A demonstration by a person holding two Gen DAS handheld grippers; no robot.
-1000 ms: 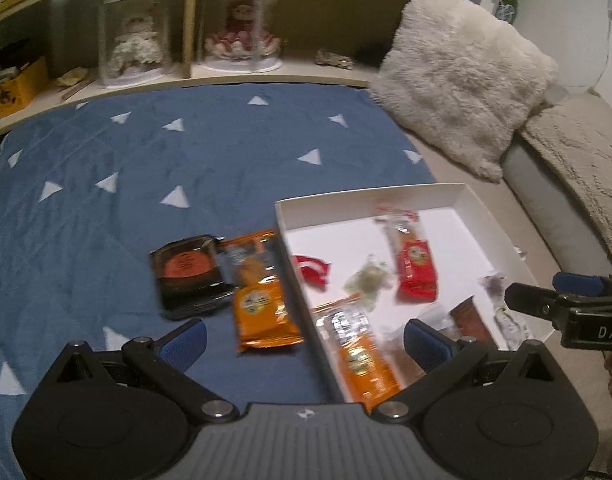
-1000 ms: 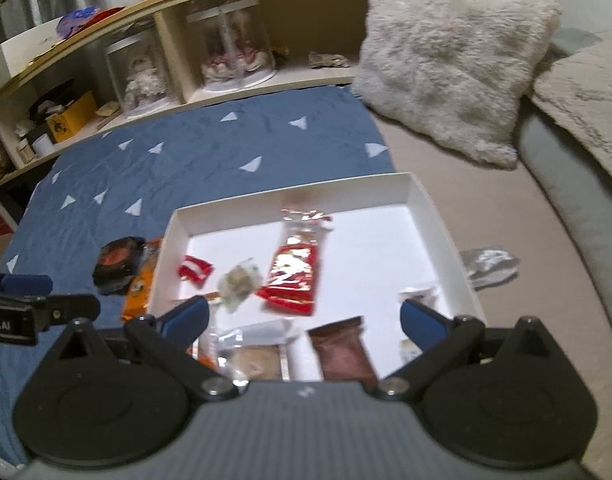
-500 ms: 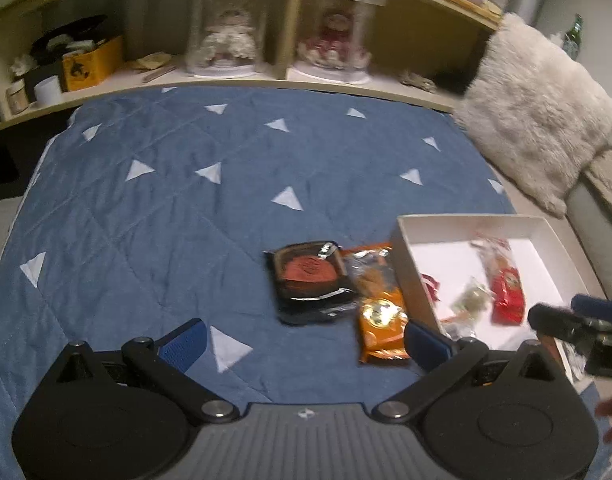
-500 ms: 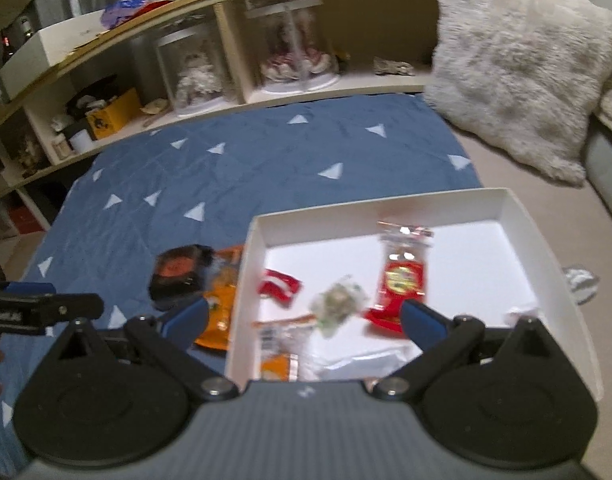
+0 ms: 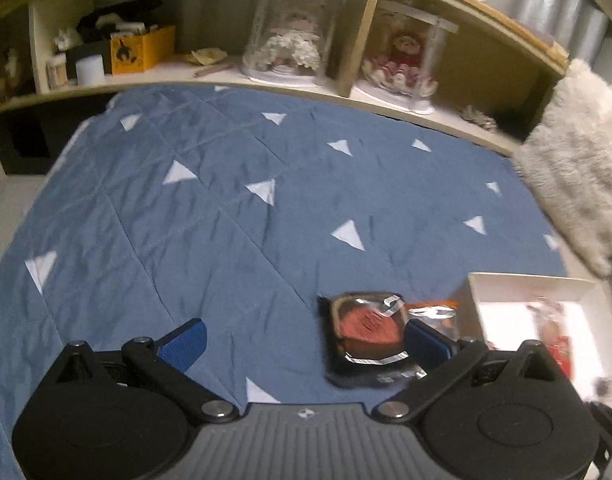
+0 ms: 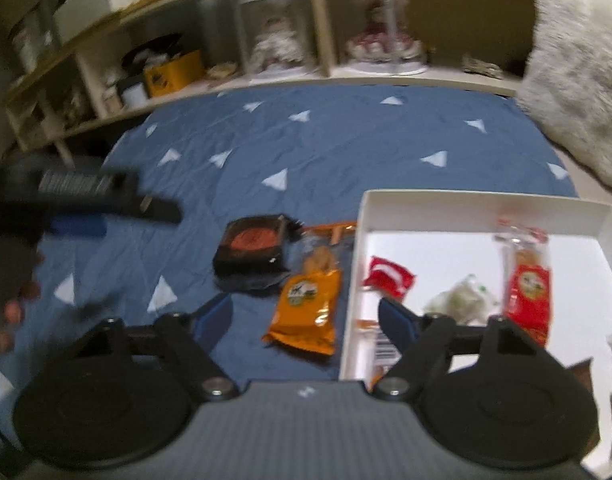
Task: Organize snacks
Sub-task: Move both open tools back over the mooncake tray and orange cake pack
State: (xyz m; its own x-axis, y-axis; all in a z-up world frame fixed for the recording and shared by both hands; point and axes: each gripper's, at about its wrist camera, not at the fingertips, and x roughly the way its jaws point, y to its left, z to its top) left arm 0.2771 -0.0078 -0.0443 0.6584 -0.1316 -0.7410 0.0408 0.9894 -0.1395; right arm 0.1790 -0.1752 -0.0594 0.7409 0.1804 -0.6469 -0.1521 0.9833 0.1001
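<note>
Snacks lie in two groups: some on the blue quilt [image 6: 338, 148], the rest in a white box [image 6: 482, 210] at its right edge. Right gripper [image 6: 304, 322] hangs over the box's left wall, jaws apart with nothing between the pads; they have just been closing from wider. Just ahead of it, an orange packet [image 6: 306, 308] on the quilt, touching the box wall. Left gripper [image 5: 304, 344] jaws wide apart, empty, over bare quilt; its right pad overlaps a black tray snack [image 5: 366, 336] (contact unclear, picture blurred). That tray sits just beside the orange packet. Inside the box: small red wrapper [image 6: 388, 278], pale green sweet [image 6: 460, 302], tall red packet [image 6: 526, 284]. Beyond the quilt, a wooden shelf [image 5: 358, 44] with two dolls under clear domes; fluffy cushion [image 5: 574, 168] to the right
</note>
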